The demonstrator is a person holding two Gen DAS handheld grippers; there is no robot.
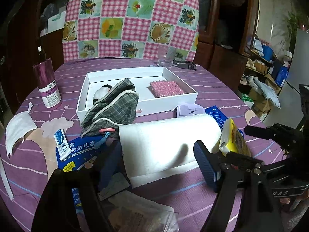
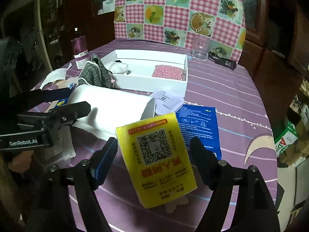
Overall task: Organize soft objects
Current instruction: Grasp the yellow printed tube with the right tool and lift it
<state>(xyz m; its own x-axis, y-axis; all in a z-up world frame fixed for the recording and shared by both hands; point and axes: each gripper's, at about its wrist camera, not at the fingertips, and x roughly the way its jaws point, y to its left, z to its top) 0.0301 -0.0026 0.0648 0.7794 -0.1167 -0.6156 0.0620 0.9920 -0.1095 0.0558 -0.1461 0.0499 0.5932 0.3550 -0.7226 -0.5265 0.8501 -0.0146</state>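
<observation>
Yellow tissue pack [image 2: 158, 158] stands tilted between my right gripper [image 2: 153, 160] pads, which are spread and clear of it, its long axis running away from me. Just beyond lies the white paper roll [image 2: 110, 106], lengthwise across the purple tablecloth [image 2: 231, 100], partly blocking the white box [image 2: 150, 83]. My left gripper [image 1: 158, 166] hangs unclenched over the roll.

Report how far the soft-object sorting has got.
Done: the pink sponge and a white plush lie in the white box. In hand: the yellow tissue pack sits between the right gripper's open fingers. Left: the paper towel roll, plaid cloth and face mask on the table.
</observation>
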